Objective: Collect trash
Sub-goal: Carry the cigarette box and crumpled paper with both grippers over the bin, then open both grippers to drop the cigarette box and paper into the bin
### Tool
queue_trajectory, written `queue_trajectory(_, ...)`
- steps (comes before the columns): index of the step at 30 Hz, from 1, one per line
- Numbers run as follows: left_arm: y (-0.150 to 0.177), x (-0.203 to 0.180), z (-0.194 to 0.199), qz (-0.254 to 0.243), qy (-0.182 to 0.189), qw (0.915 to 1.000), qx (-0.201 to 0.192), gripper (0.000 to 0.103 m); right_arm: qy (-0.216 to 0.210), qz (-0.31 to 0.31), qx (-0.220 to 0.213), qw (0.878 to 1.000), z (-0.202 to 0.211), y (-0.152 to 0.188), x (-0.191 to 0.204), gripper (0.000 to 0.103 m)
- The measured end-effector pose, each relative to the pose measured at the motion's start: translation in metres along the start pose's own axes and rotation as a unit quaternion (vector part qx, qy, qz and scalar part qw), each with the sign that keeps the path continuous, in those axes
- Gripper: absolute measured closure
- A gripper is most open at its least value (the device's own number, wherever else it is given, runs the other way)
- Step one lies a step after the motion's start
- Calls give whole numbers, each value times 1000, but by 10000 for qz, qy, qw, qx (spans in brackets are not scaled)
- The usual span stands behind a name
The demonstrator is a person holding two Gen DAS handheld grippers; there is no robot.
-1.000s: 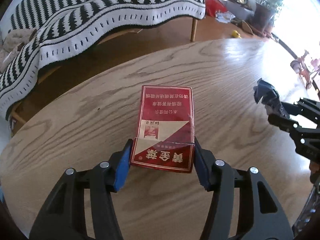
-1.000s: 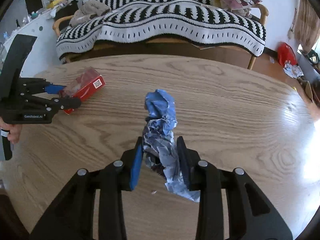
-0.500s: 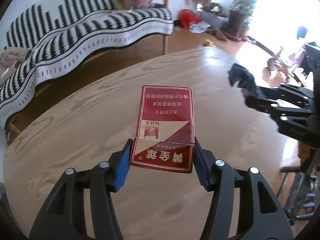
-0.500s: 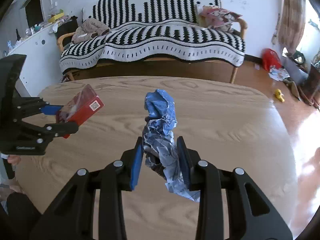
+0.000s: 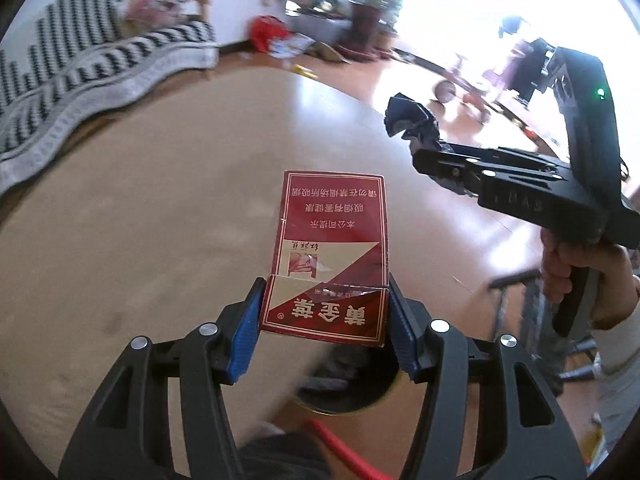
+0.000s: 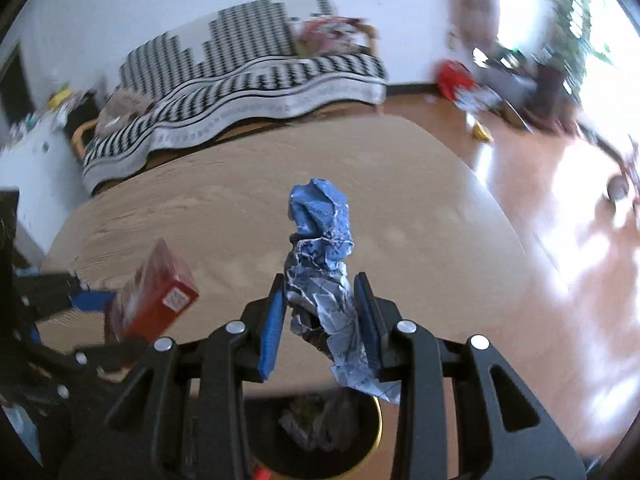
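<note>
Left gripper (image 5: 325, 322): blue pads pressed against both sides of a red cigarette pack (image 5: 330, 256), held in the air above the wooden table (image 5: 120, 220). Pack's lid end sits between the pads. Print reads upside down in this view: large gold characters 黄金叶 on the lid, then white lines 本公司提示 / 吸烟有害健康 / 请勿在禁烟场所吸烟 on the body.

Right gripper (image 6: 320, 312): pads clamped on a crumpled blue-and-white printed wrapper (image 6: 322, 248), also lifted off the table (image 6: 400, 200); wrapper print too small to read. The pack (image 6: 154, 294) shows at left with a QR code on its end.

Below both grippers, past the table edge: a round bin (image 6: 374, 424) with a yellow rim, crumpled trash inside.

Background: sofa with black-and-white striped throw (image 6: 248, 76), red bag (image 6: 452, 74) on the floor, potted plant (image 6: 568, 20). Motion blur throughout.
</note>
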State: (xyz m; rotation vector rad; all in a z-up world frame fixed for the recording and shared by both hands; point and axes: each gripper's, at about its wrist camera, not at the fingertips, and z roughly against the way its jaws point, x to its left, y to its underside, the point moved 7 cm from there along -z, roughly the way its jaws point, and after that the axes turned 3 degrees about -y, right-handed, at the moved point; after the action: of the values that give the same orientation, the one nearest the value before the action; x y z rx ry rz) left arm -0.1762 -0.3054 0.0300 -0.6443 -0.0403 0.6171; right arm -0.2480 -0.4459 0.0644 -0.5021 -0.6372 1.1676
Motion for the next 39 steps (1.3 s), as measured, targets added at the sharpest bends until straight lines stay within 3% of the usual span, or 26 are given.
queue_trajectory(4,42,-56,-37,-67,397,9986,339,47,109,-509,266,9983,14,71,-37,68)
queue_trajectory(8,88,-80,-83,46,534,9949,857,47,42,-1032,856,9910,-4,151,-57,68)
queue_trajectory(13,147,-72,-141,437,357,9875,1470,47,-176,-1465,1407,9790,-43,206,-58,68)
queue_trajectory(15,159,-61,-156,641,244,9833,1685,47,-248,-1576,1579,9745,-60,217,-56,68)
queue_trajectory(16,157,-54,-159,721,133,9845,1592,47,-270,-1637,1696,9714,-70,224,-55,68)
queue_trajectory(22,156,-52,-169,801,-22,9826,1674,47,-319,-2030,1947,9591,-108,232,-57,68)
queue_trajectory(26,155,-50,-173,886,120,9814,1697,47,-311,-2111,1938,9576,-115,224,-59,68)
queue_trajectory(39,153,-47,-173,936,-59,9800,1756,47,-231,-2116,1914,9582,-114,212,-67,68)
